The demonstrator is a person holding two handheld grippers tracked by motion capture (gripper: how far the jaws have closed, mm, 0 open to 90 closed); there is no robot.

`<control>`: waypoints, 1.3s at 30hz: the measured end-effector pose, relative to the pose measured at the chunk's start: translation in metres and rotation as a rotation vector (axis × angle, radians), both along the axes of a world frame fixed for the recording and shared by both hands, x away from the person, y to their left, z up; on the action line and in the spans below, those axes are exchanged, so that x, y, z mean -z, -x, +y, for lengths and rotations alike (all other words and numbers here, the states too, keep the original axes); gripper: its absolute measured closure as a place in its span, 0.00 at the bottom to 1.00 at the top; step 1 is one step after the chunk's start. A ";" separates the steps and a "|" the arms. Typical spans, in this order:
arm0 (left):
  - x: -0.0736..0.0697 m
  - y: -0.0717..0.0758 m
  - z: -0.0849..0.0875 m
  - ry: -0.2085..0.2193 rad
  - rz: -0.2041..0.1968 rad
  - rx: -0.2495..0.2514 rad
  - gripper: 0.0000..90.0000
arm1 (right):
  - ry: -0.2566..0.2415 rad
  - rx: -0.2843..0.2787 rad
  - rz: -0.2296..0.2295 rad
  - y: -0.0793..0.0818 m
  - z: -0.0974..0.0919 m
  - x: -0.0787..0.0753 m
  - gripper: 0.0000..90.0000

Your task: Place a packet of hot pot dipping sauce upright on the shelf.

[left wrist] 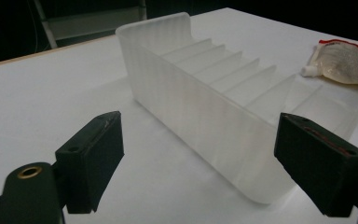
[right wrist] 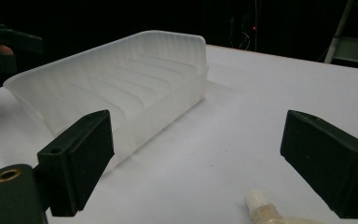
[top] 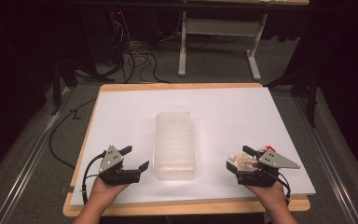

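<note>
Translucent plastic tray [top: 175, 145] is sitting mid-table between both spread-jawed grippers. The right gripper [top: 242, 161] is hovering over a soft pouch [left wrist: 339, 62] lying right of the tray; a shallow pinch risks it slipping, or squeezing near the white spout [right wrist: 256, 202].

The left gripper [top: 134, 157] is waiting empty.

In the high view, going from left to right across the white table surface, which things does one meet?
Left gripper → translucent ridged tray → small pouch with a red edge → right gripper, which is right over the pouch.
</note>
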State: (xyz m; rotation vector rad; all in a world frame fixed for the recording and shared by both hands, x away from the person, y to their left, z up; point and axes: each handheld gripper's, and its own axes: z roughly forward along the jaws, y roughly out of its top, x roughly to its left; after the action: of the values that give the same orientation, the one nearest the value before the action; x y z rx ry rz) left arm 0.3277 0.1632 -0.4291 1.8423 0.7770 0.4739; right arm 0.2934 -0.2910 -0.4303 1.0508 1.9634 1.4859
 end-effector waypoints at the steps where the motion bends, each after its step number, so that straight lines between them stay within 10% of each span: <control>1: -0.005 0.001 -0.004 -0.031 -0.012 0.006 0.18 | 0.004 0.009 -0.005 0.001 -0.003 -0.001 0.11; 19: -0.020 0.024 -0.009 0.100 -0.027 0.035 0.15 | 0.059 0.056 0.043 0.000 -0.013 0.003 0.15; 27: -0.008 0.018 -0.002 0.042 -0.039 0.011 0.07 | 0.124 0.076 0.200 0.002 -0.033 0.020 0.18; 39: 0.005 0.013 0.006 0.007 -0.003 -0.004 0.10 | 0.267 0.034 0.295 0.000 -0.026 0.047 0.18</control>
State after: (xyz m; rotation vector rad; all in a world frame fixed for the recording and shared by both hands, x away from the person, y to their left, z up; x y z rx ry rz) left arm 0.3142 0.1689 -0.4338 1.8335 0.7795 0.4762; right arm 0.2937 -0.3166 -0.4774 1.2291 2.2551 1.0595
